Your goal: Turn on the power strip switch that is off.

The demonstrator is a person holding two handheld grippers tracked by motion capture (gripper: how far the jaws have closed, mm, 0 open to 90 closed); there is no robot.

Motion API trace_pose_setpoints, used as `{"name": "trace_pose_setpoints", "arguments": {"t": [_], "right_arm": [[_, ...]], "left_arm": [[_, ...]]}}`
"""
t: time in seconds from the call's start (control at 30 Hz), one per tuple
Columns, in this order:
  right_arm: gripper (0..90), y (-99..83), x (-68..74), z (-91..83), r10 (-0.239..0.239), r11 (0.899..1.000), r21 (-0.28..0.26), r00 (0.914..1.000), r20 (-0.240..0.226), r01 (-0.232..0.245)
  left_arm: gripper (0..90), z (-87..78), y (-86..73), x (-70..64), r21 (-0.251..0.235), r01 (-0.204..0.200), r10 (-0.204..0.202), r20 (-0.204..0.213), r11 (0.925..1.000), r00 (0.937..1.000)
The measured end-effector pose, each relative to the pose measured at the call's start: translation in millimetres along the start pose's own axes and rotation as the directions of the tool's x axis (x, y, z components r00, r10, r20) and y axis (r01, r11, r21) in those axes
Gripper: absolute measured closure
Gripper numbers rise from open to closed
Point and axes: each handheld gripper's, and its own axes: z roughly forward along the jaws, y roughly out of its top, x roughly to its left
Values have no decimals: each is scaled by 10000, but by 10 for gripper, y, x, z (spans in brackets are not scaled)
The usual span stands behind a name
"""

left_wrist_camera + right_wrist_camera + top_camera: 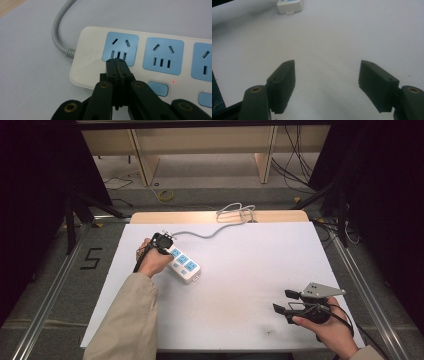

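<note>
High view shows a white power strip [183, 262] lying at an angle in the left-centre of the frame, on the white bench [240, 285], with its blue sockets facing up. Its grey cable [210, 232] runs from the upper-left end toward the top of the frame and ends in a loose coil at the bench's far edge. The left gripper [167, 240] sits over the strip's cable end, held by the person's left hand [152, 262], whose beige sleeve [127, 320] rises from the bottom edge.

Left gripper view brings the strip [150, 57] close: the left gripper [118, 62] has its jaws pressed together with nothing between them, the tips touching the lower edge of the first blue socket [120, 48], the one nearest the cable [58, 32]. A small red light [173, 81] glows beside a blue switch [157, 88] in the lower right.

Right gripper view shows the right gripper [327, 75] with its jaws wide apart over bare bench, the strip's end [289, 6] at the top left. In the high view that gripper [284, 301] is at the lower right, well apart from the strip.
</note>
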Motion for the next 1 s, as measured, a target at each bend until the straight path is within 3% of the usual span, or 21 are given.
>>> {"name": "trace_pose_setpoints", "arguments": {"t": [0.63,0.8,1.0], "right_arm": [[303,5,-1,0,-33,10000,-28,10000,-2,33],[302,5,-4,1,-31,10000,-12,10000,14,31],[303,5,1,4,-18,10000,-19,10000,8,18]], "left_arm": [[898,-7,-55,47,-416,129,-117,284,9991,9995],[897,-8,-69,76,-616,461,-437,393,9970,9983],[895,-7,-91,114,-629,546,-529,271,9965,9982]]}}
